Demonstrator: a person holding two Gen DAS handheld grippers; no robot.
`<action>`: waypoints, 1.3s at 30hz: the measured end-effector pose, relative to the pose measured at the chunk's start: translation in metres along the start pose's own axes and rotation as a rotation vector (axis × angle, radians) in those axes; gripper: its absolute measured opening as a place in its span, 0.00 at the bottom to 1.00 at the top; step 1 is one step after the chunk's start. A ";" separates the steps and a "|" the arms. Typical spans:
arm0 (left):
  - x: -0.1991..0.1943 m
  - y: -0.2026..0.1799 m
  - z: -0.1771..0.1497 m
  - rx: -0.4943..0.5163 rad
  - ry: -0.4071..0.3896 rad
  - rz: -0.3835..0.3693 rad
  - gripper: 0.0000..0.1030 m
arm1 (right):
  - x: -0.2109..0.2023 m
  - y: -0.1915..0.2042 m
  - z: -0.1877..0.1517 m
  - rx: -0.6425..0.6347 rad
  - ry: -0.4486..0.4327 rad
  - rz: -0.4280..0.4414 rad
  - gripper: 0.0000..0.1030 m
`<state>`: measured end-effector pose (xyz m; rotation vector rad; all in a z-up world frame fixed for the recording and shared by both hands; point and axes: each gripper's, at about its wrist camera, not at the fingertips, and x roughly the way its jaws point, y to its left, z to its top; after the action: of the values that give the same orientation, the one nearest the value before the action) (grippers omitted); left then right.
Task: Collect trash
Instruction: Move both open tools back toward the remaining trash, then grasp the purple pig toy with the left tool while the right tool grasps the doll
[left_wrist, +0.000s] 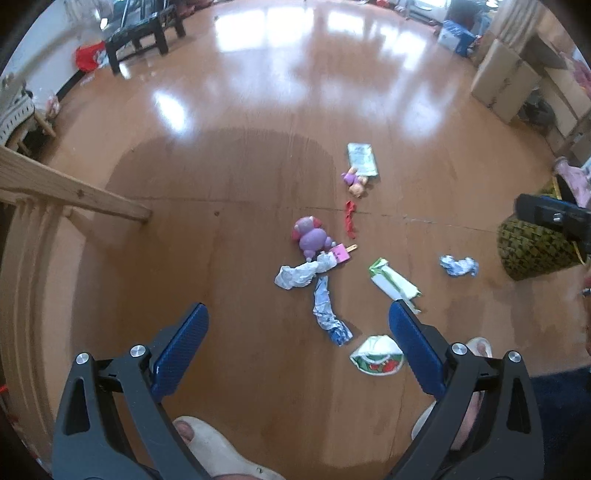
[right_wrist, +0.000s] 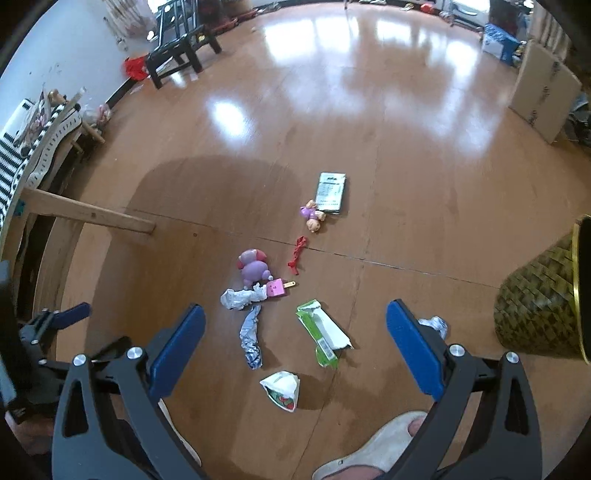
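Trash lies scattered on the wooden floor: a crumpled white wrapper (left_wrist: 300, 275) (right_wrist: 242, 297), a twisted blue-white wrapper (left_wrist: 327, 314) (right_wrist: 251, 338), a green-white packet (left_wrist: 393, 282) (right_wrist: 323, 332), a strawberry-print cup (left_wrist: 376, 355) (right_wrist: 282, 389), a crumpled blue-white ball (left_wrist: 458, 266) (right_wrist: 436, 325), a flat packet (left_wrist: 362, 158) (right_wrist: 330, 192) and a red strip (left_wrist: 349, 219) (right_wrist: 297, 254). A woven basket (left_wrist: 532, 249) (right_wrist: 539, 302) stands at the right. My left gripper (left_wrist: 295, 317) and right gripper (right_wrist: 295, 317) are open and empty, held above the floor.
A purple plush toy (left_wrist: 310, 236) (right_wrist: 253, 267), a pink popsicle toy (left_wrist: 341, 253) and a small doll (left_wrist: 356, 181) (right_wrist: 314, 216) lie among the trash. A wooden beam (left_wrist: 74, 192) juts from the left. Cardboard boxes (left_wrist: 506, 81) stand far right, a dark bench (left_wrist: 144, 33) far left. My slippered feet (right_wrist: 373, 446) are below.
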<state>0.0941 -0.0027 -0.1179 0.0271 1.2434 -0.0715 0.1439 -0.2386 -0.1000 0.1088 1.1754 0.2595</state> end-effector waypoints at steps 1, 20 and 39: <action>0.011 0.002 0.004 -0.017 0.010 0.002 0.92 | 0.007 0.000 0.004 -0.002 -0.001 0.002 0.92; 0.257 0.007 0.074 -0.162 0.118 -0.047 0.92 | 0.299 -0.043 0.093 0.013 0.170 -0.018 0.78; 0.254 0.013 0.076 -0.194 0.110 -0.180 0.36 | 0.295 -0.018 0.086 -0.096 0.176 -0.064 0.26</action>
<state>0.2483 -0.0042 -0.3344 -0.2522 1.3555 -0.1067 0.3317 -0.1756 -0.3353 -0.0364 1.3361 0.2724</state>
